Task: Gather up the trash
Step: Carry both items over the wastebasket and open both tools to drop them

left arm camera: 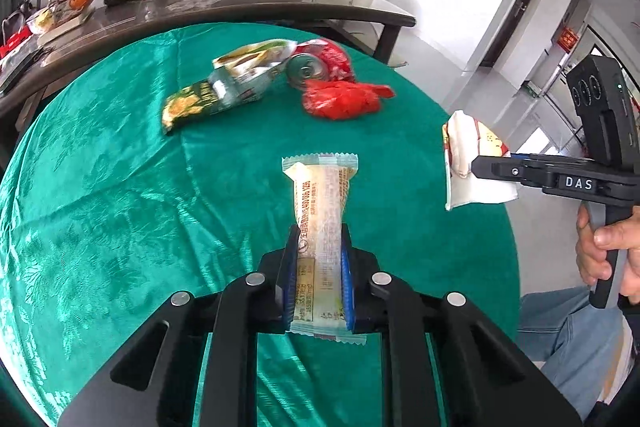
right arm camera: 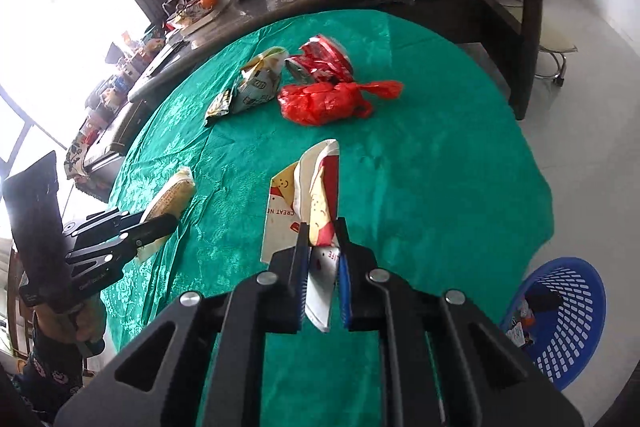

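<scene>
Two pieces of trash are in hand at once: the left tongs (left arm camera: 320, 267) are clamped on a pale snack wrapper (left arm camera: 320, 211), and the right tongs (right arm camera: 323, 267) pinch a crumpled white-and-red paper wrapper (right arm camera: 316, 203), both held above the green-covered desk (left arm camera: 120, 167). The step looks like carrying them to the blue basket (right arm camera: 560, 319), which stands on the floor beside the desk on the right. To do it well, I would keep both grips firm, since each wrapper is light and slippery, take the right hand's load over the rim first because it is nearer, and let go only once each piece hangs squarely over the opening. The snack wrapper's long axis runs straight along the left tongs, its far crimped end pointing forward and its near end poking out behind the pads, so it is gripped across its narrow width. The paper wrapper also stretches forward from the right tongs, folded and partly flared to the left. Still on the desk lie a green snack bag (left arm camera: 192, 103), a red can (left arm camera: 316, 63) and a red plastic bag (left arm camera: 344, 99), close together at the far side.
</scene>
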### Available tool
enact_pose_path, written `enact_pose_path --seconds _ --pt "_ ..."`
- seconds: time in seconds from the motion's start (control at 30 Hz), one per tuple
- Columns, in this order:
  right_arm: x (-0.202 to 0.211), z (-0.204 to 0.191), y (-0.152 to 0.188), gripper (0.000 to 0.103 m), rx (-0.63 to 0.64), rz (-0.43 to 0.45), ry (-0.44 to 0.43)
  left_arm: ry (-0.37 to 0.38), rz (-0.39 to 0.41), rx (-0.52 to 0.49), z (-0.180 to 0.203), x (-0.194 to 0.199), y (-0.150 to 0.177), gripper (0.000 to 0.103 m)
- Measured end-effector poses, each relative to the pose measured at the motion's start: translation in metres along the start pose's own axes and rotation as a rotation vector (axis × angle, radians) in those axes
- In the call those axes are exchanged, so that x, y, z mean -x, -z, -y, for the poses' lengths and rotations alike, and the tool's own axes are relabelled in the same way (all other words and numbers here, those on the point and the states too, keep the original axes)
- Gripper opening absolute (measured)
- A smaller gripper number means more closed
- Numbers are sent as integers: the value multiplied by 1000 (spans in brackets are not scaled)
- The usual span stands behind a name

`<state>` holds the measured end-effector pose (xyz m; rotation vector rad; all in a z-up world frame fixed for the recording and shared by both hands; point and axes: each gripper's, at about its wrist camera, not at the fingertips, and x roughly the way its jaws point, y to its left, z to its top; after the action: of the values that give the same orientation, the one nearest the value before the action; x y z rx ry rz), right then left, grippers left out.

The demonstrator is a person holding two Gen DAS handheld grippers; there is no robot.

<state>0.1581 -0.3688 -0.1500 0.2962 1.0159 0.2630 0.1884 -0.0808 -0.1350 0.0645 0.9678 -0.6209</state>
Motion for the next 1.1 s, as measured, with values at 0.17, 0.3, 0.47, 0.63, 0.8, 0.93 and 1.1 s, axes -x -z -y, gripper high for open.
enact_pose_path --seconds 0.17,0.3,0.47,0.63,0.8,0.93,1.1 --pt "47 71 23 12 -92 45 84 100 -6 -89 78 -13 -12 17" --pt "79 147 53 12 -181 47 190 189 -35 -147 146 -36 -19 17" --pt "95 229 89 12 -264 15 297 272 -94 -224 235 -78 -23 17" --pt "91 289 118 12 -347 -13 322 298 -173 -274 303 -136 -20 17" --pt "79 325 138 12 -426 -35 303 297 -257 -275 344 -204 -15 17" --pt "77 336 139 12 -433 -38 291 294 -302 -272 362 -243 -7 18" --pt "69 346 144 26 -459 -42 256 293 -308 -289 369 -271 1 25"
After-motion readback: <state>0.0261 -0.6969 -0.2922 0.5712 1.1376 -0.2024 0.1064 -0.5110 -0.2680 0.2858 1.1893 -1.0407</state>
